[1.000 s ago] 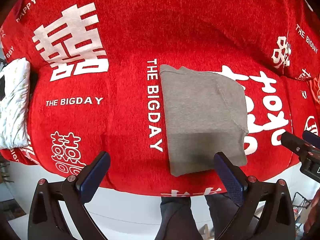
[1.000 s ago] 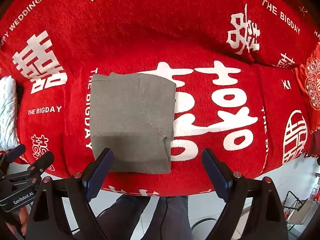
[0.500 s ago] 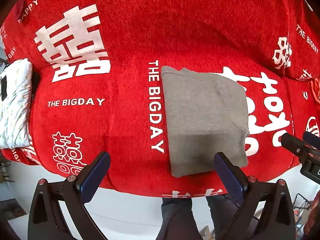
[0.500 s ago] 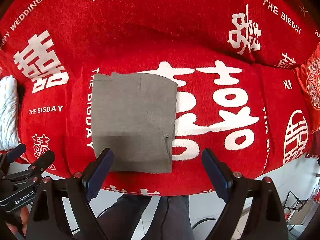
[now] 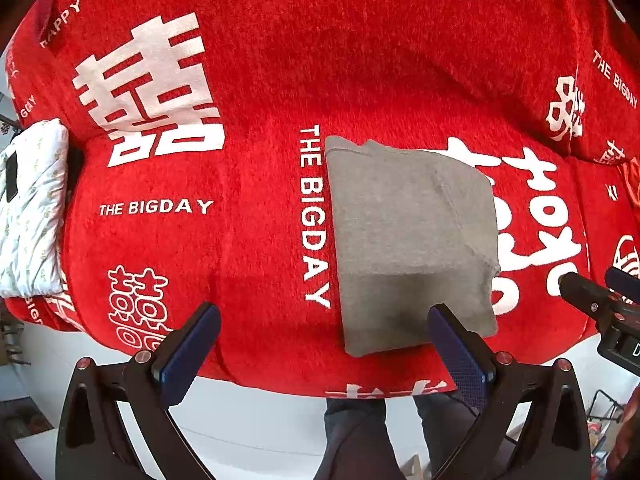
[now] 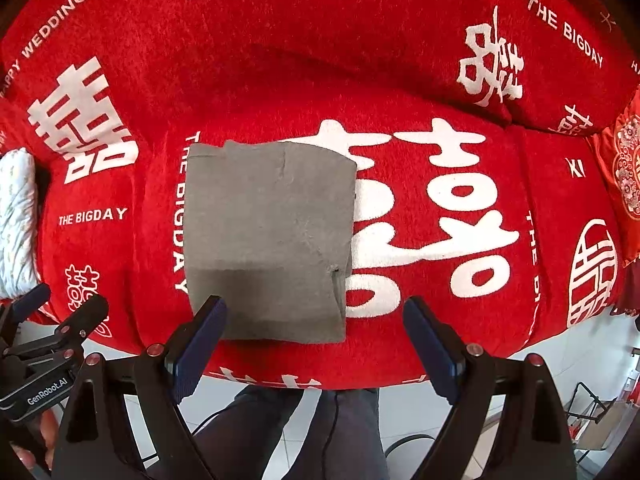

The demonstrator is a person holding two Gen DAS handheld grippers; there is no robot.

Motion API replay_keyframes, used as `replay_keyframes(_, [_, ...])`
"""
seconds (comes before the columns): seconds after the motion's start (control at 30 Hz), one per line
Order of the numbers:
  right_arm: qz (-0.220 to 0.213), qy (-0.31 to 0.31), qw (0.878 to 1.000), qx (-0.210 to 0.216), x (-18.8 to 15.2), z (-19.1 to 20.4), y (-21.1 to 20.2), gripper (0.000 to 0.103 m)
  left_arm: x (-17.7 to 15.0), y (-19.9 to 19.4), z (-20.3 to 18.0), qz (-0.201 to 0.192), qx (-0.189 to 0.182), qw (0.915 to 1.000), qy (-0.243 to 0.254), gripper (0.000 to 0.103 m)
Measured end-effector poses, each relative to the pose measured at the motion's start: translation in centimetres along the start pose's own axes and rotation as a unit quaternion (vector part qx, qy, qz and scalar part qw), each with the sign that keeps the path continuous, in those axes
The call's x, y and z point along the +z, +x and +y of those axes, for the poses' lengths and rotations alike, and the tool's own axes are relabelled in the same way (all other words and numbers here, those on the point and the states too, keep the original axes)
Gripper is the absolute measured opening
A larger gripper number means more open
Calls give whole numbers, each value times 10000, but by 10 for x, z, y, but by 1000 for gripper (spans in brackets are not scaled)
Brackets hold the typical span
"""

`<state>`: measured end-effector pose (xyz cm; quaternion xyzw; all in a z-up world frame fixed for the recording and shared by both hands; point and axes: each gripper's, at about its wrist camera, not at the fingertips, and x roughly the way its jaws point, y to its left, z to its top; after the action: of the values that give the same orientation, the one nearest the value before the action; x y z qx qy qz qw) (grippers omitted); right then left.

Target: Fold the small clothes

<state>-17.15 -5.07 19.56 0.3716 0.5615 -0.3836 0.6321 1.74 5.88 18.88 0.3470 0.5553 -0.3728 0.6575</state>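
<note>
A grey garment (image 5: 412, 240), already folded into a compact near-rectangle, is seen lying flat on the red blanket (image 5: 248, 240) printed with white characters, at centre right of the left wrist view and centre left of the right wrist view, its near edge close to the blanket's front edge. The left gripper (image 5: 324, 344) is held above the blanket with its jaws spread wide and nothing between them; the right gripper (image 6: 316, 340) is likewise held with jaws spread and empty, its left finger overlapping the garment's near left corner in the picture, though contact cannot be told. The fold appears nearly finished, so either a last halving or a tidy lift is judged to remain. For a clean result, both near corners should be pinched through all layers at once, and the cloth carried evenly so that the stacked edges are not skewed. A white patterned folded cloth (image 5: 32, 208) lies at the left edge.
</note>
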Motion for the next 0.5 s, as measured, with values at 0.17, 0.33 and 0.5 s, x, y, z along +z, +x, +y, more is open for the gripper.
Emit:
replay_keyframes(0.17, [14, -41, 10000, -6, 0, 0, 1, 92, -1, 0, 1, -1, 12, 10000, -74, 103])
replay_keyframes(0.33, [22, -60, 10000, -14, 0, 1, 2, 92, -1, 0, 2, -4, 27, 10000, -78, 103])
replay_keyframes(0.5, [30, -51, 10000, -16, 0, 2, 2, 92, -1, 2, 3, 52, -13, 9999, -129, 103])
